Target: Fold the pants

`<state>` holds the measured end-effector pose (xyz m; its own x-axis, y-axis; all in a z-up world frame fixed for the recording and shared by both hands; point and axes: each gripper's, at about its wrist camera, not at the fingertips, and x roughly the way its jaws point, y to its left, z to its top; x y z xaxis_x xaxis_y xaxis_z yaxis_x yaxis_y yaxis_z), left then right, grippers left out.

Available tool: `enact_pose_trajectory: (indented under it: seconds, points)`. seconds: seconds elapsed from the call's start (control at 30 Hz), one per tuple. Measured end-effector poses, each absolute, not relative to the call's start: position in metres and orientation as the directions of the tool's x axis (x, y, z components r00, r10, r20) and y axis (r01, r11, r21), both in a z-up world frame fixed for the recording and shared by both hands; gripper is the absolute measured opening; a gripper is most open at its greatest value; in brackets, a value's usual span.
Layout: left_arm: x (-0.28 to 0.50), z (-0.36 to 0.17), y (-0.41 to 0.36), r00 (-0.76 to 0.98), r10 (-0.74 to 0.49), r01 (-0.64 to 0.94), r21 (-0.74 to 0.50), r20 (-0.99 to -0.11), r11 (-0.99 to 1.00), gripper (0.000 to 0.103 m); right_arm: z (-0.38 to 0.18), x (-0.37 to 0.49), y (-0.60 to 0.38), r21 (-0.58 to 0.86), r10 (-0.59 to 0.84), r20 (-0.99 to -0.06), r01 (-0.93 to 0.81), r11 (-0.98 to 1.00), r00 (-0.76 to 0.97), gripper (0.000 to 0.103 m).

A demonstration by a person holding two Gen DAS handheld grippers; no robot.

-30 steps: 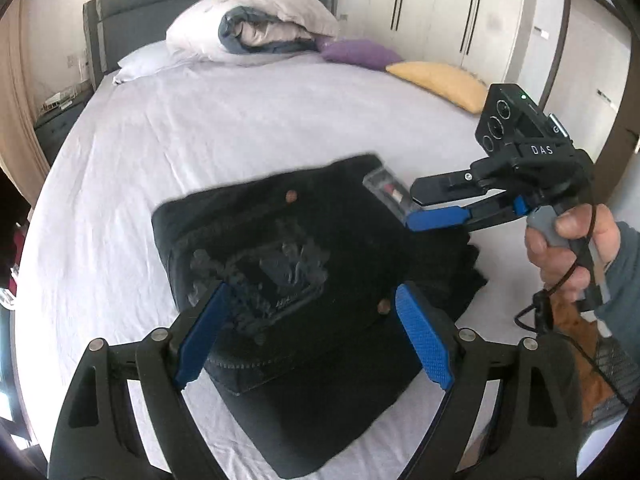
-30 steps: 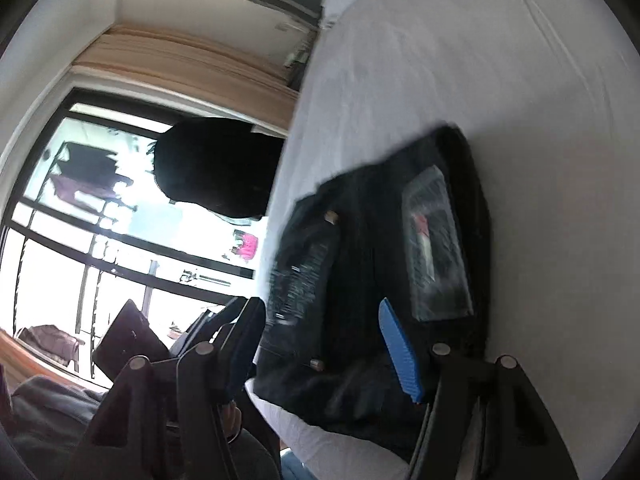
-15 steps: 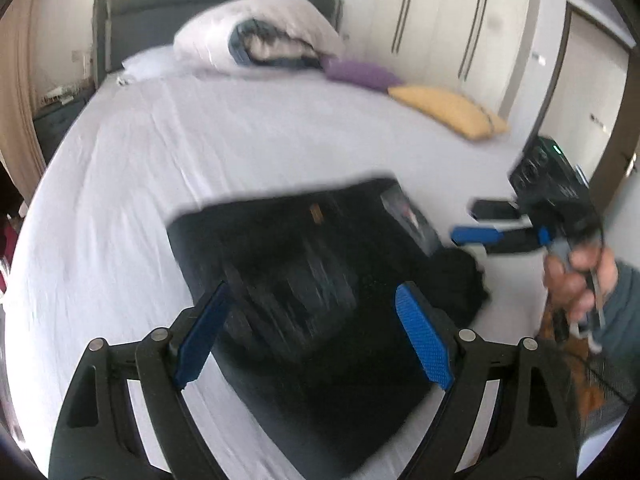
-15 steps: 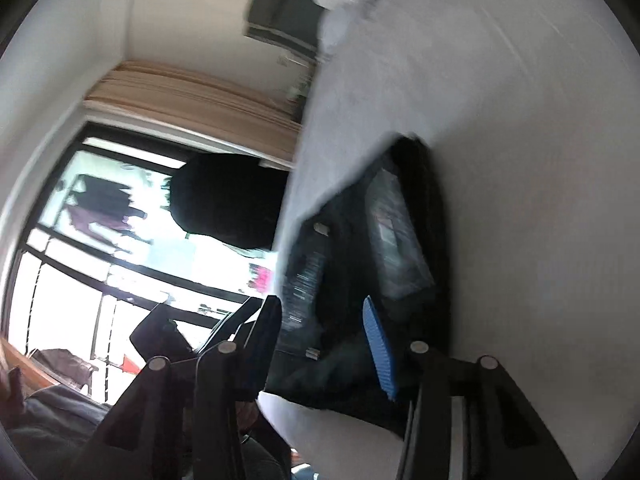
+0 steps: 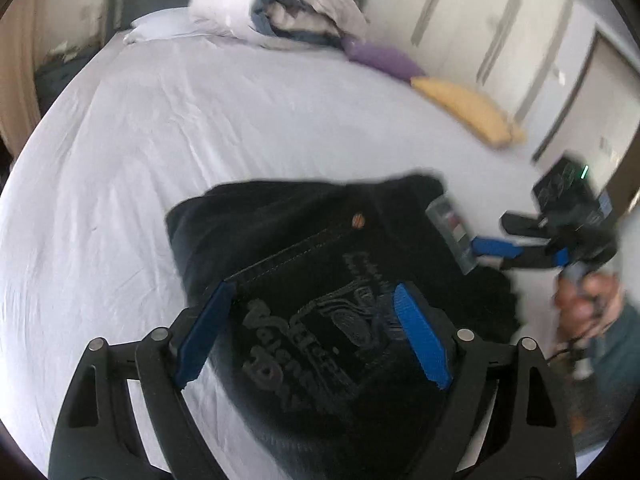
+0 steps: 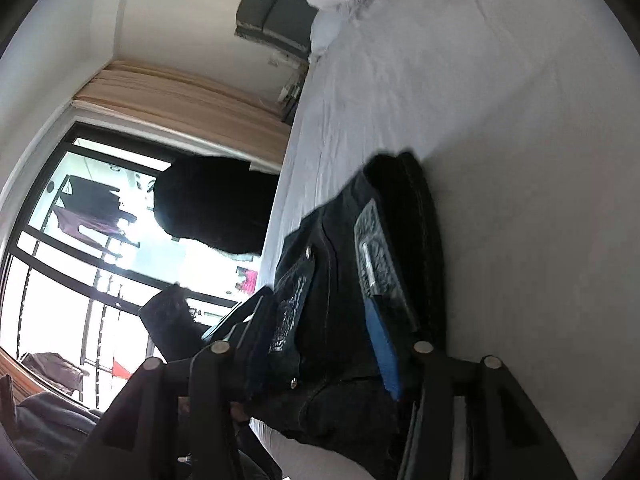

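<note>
Folded pants (image 5: 320,280) low centre, long axis toward upper left; left gripper (image 5: 312,336) nearer, gaping above; right gripper (image 5: 486,236) opening, gripping nothing.

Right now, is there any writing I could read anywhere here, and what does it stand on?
"Valen": start of the raised lettering in the pocket print on the black pants; the letters after it and the bigger row below are too unclear to read.
Clear tag at the waistband: its print is too blurred to read.
Nothing else legible in either view.
</note>
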<state>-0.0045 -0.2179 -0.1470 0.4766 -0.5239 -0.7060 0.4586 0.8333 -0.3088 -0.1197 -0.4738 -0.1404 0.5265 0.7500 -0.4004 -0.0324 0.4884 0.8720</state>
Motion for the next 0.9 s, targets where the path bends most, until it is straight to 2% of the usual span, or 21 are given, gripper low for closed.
enact_pose_trajectory:
  seconds: [0.1,0.2,0.3,0.43,0.5,0.53,0.57,0.67,0.77,0.9]
  points:
    - [-0.008,-0.138,-0.186,0.465,-0.58,0.375,-0.444,-0.669,0.814,0.089,-0.133,-0.122,-0.493,0.851,0.715,-0.432,-0.013,0.524,0.55,0.061]
    - [-0.007,-0.153,-0.163,0.36,-0.663,0.281,-0.602,-0.656,0.748,0.089,-0.14,-0.117,-0.499,0.839,0.708,-0.481,0.037,0.543,0.518,0.061]
    - [-0.01,-0.171,-0.159,0.304,-0.705,0.241,-0.664,-0.641,0.708,0.085,-0.153,-0.107,-0.488,0.833,0.727,-0.512,0.059,0.549,0.458,0.061]
    - [-0.007,-0.179,-0.168,0.264,-0.71,0.247,-0.665,-0.653,0.705,0.084,-0.163,-0.096,-0.474,0.817,0.727,-0.547,0.076,0.572,0.414,0.061]
    - [0.002,-0.196,-0.174,0.2,-0.708,0.208,-0.677,-0.677,0.706,0.078,-0.166,-0.09,-0.47,0.805,0.723,-0.568,0.084,0.587,0.392,0.061]
    - [0.007,-0.206,-0.176,0.183,-0.713,0.172,-0.692,-0.677,0.701,0.063,-0.167,-0.089,-0.471,0.807,0.727,-0.568,0.086,0.585,0.387,0.061]
    - [0.01,-0.213,-0.173,0.18,-0.717,0.141,-0.704,-0.673,0.696,0.053,-0.169,-0.087,-0.471,0.807,0.729,-0.569,0.09,0.583,0.381,0.061]
    - [0.021,-0.222,-0.171,0.148,-0.744,0.089,-0.74,-0.652,0.667,0.046,-0.173,-0.082,-0.472,0.8,0.727,-0.586,0.111,0.59,0.358,0.058]
    - [0.026,-0.221,-0.176,0.116,-0.728,0.099,-0.722,-0.675,0.685,0.041,-0.176,-0.077,-0.47,0.782,0.716,-0.613,0.125,0.611,0.334,0.056]
    - [0.025,-0.215,-0.178,0.111,-0.713,0.119,-0.703,-0.692,0.701,0.034,-0.173,-0.07,-0.458,0.729,0.672,-0.672,0.115,0.675,0.311,0.043]
